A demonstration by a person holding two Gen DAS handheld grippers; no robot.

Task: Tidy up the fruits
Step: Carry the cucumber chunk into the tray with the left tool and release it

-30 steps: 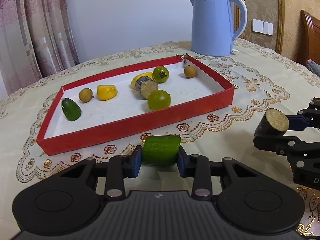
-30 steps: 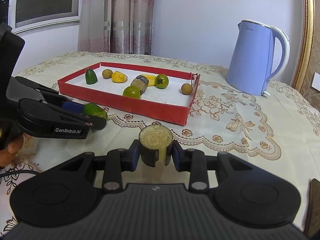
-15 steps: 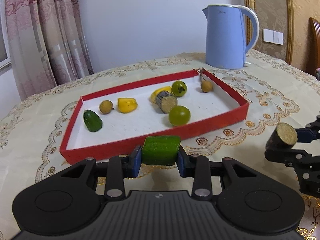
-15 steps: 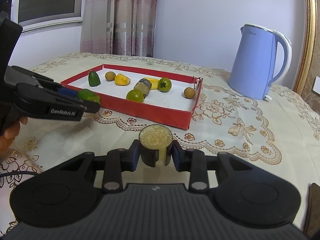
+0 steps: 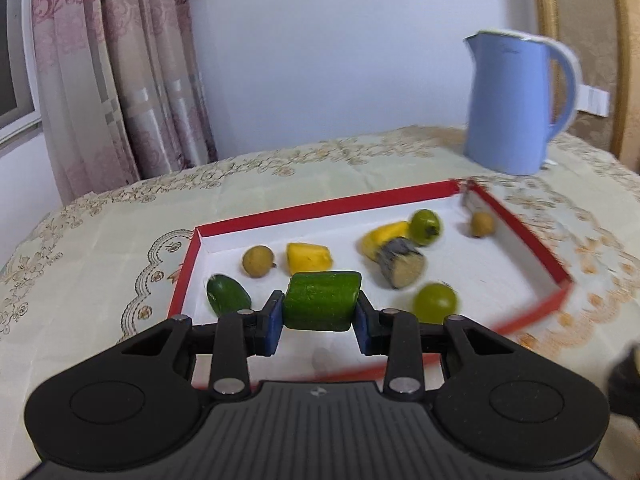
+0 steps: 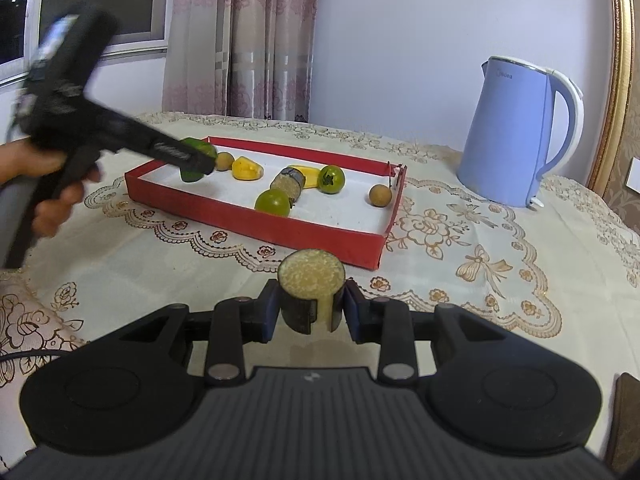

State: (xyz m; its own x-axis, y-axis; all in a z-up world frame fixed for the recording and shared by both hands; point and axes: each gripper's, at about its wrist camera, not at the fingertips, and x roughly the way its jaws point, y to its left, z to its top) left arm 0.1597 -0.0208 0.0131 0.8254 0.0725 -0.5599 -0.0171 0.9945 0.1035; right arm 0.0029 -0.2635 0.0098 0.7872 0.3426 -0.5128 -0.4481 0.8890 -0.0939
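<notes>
Your left gripper (image 5: 319,319) clamps a green cucumber chunk (image 5: 321,300) above the red tray (image 5: 520,224); your right gripper (image 6: 311,314) clamps a dark-skinned cut cylinder (image 6: 311,285) over the tablecloth (image 6: 460,240), short of the tray. Only the right wrist view shows your hand (image 6: 48,184); only the left shows the tray's small green piece (image 5: 228,295) unobstructed.

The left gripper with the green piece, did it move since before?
Yes. The left gripper carried its green piece from outside the red tray to above it.
</notes>
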